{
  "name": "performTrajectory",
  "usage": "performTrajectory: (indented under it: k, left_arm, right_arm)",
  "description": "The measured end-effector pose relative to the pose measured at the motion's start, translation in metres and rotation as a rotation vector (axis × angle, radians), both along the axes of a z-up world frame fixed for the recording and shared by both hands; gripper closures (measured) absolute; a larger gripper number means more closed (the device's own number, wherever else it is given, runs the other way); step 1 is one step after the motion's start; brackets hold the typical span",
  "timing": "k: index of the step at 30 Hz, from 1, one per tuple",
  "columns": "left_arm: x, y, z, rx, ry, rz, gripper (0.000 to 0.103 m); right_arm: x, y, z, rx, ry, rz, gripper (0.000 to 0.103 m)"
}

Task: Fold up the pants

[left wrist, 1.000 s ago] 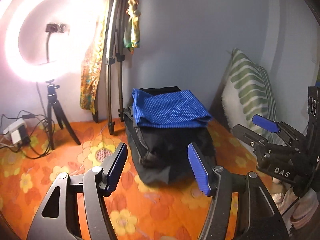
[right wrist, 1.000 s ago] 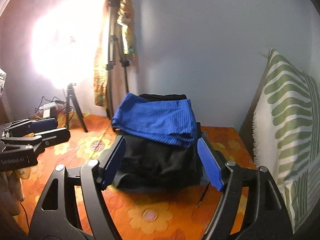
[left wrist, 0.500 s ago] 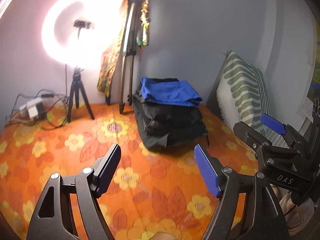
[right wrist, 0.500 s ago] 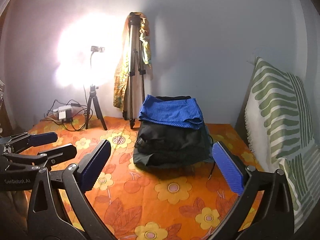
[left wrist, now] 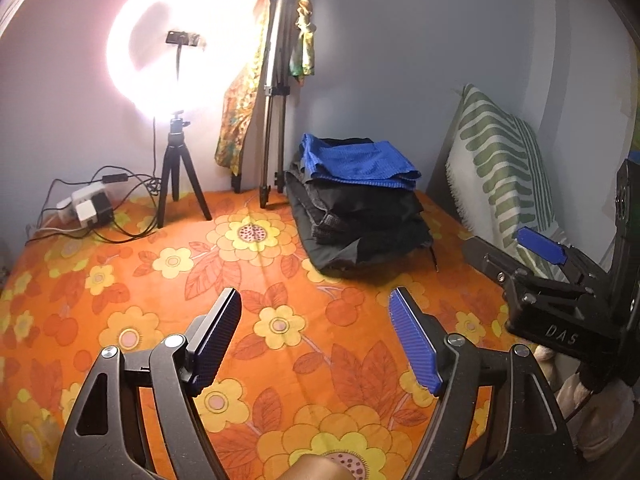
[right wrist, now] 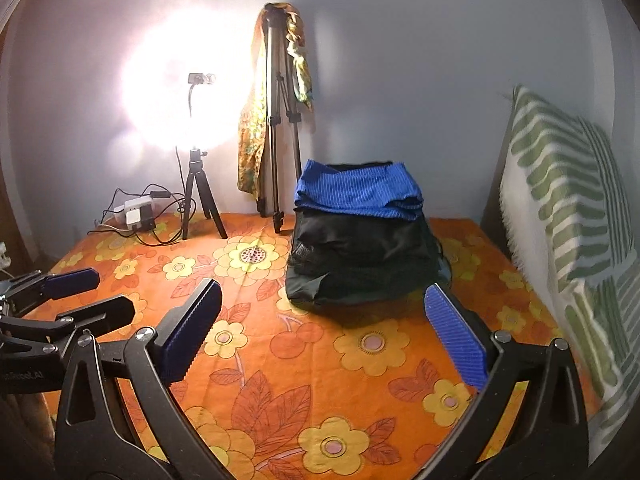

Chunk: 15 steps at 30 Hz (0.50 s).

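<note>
The blue pants (left wrist: 357, 163) lie folded on top of a stack of dark clothes (left wrist: 360, 224) near the bed's (left wrist: 120, 300) far edge. Both the left gripper (left wrist: 314, 338) and right gripper (right wrist: 322, 330) hover over the floral sheet, fingers wide, holding nothing.

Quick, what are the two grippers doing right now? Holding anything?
Left gripper: open, holding nothing.
Right gripper: open, holding nothing.
</note>
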<state>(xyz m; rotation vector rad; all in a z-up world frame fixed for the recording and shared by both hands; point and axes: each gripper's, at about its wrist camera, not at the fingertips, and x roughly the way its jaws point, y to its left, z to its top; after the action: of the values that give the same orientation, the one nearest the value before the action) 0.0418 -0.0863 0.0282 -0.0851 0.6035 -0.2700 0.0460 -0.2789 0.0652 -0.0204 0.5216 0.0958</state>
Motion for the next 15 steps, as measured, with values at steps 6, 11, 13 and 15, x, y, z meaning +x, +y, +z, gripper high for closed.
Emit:
performTrajectory:
  k: [6, 11, 13, 15]
  left_arm:
    - [0.004, -0.001, -0.009, 0.004, 0.041, 0.005, 0.027]
    - [0.004, -0.003, -0.012, 0.001, 0.054, 0.0, 0.027]
    - [0.003, -0.004, -0.013, 0.006, 0.054, -0.004, 0.026]
    - [0.003, -0.005, -0.012, 0.011, 0.055, -0.004, 0.027]
  right_arm:
    - [0.003, -0.005, -0.004, -0.007, -0.004, -0.017, 0.0]
    - [0.003, -0.004, -0.005, -0.012, -0.004, -0.015, 0.0]
    - [0.004, -0.003, -0.006, -0.011, 0.0, -0.009, 0.0]
    - [0.004, -0.003, -0.007, -0.012, 0.002, -0.004, 0.0]
